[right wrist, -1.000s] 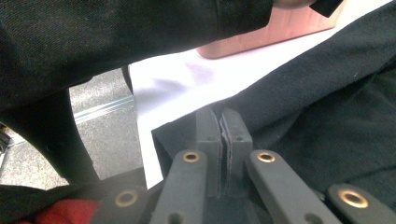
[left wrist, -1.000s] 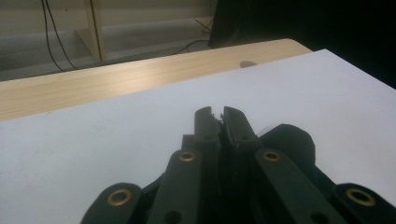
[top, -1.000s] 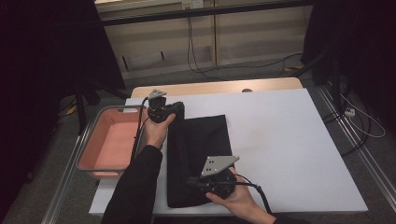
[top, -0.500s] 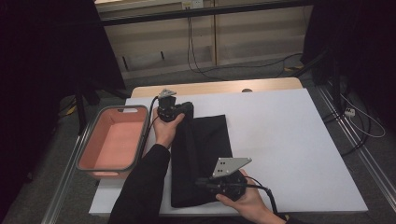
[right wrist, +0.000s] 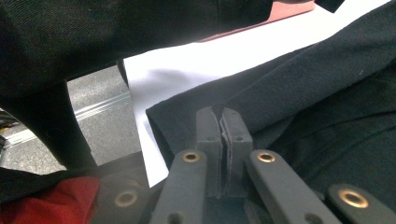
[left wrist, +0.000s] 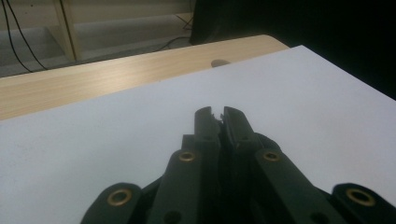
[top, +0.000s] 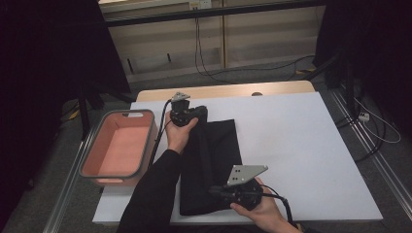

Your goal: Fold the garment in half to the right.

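light: dim, dark surround | glare: white tabletop | blur: close-up foregrounds soft

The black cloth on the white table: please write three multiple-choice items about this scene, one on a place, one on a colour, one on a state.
1. Where is the pink plastic basket?
A. at the table's left edge
B. on the black cloth
C. at the table's right edge

2. What colour is the table top?
A. green
B. white
C. black

3. How do the left gripper jaws stand?
A. wide open
B. pressed together
C. around the basket rim

Answers: 1 A, the high view shows it left of the cloth. 2 B, the surface is white. 3 B, the left gripper view shows the jaws meeting.
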